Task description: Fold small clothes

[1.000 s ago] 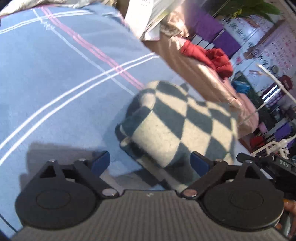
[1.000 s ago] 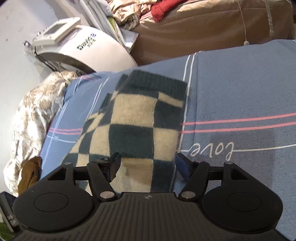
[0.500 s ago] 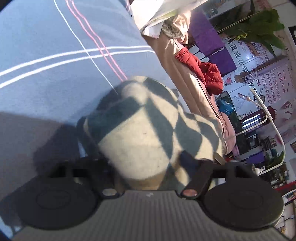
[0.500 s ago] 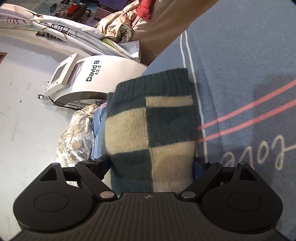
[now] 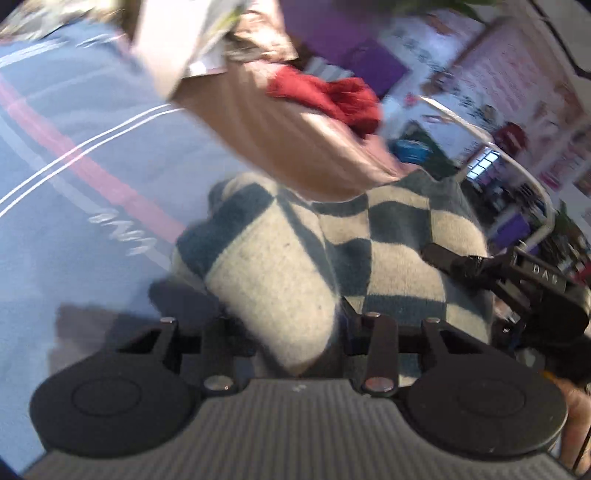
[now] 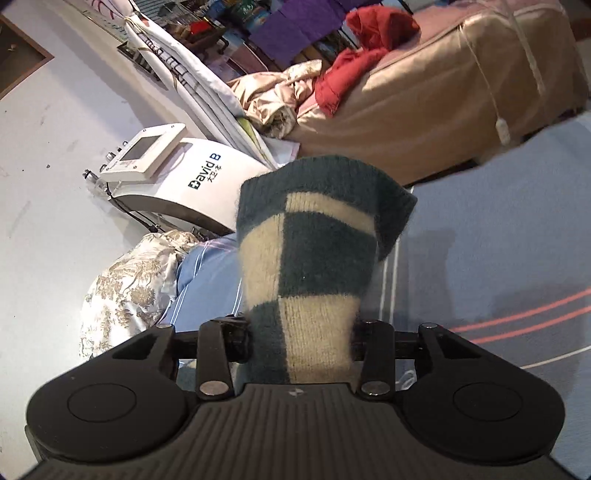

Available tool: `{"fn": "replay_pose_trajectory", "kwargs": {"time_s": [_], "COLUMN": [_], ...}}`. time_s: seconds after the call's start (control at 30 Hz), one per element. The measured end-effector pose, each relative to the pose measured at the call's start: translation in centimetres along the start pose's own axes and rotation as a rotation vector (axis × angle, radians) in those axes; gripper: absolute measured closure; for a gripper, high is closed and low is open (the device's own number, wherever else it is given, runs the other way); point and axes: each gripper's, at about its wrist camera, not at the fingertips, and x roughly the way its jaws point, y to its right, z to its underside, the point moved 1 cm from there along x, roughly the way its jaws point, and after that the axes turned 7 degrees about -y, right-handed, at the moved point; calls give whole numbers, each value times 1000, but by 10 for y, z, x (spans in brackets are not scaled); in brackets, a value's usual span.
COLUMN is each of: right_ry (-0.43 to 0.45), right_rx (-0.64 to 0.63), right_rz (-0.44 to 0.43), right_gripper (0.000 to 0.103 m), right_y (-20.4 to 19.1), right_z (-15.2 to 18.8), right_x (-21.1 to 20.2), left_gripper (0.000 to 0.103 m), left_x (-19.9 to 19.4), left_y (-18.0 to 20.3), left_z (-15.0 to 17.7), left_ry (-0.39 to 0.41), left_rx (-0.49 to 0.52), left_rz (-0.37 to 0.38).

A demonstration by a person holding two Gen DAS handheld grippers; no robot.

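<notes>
We are looking at a knitted garment (image 6: 314, 258) checked in dark teal and cream, with a plain teal band along its edge, and it is lying over a blue sheet (image 6: 498, 229) that is showing thin white lines, a pair of pink stripes and white lettering. Behind it we are seeing a tan bed cover (image 6: 424, 107) with a red cloth (image 6: 354, 70) on top, a white machine (image 6: 192, 177) with blue lettering, a cream quilt (image 6: 125, 291) with a brownish floral print, and purple panels (image 6: 291, 33) at the back.

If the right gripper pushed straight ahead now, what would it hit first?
The checkered sock itself: it already sits between the closing right gripper fingers. Beyond it, likely the white David B machine, though depth is unclear.
</notes>
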Motion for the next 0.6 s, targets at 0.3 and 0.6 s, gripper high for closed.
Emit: {"fn": "replay_pose_trajectory", "kwargs": {"time_s": [0.3, 0.6], "right_ry": [210, 299], "right_rx": [20, 234], "right_rz": [204, 346], "right_gripper": [32, 30], "right_y": [65, 243], "right_z": [-47, 0], "right_x": [-291, -442], "left_gripper": [63, 59], "left_x": [17, 109], "left_y": [269, 423], "left_z": [75, 242], "left_ry": [-102, -320], "left_rx": [215, 317], "left_rz": [352, 347]}}
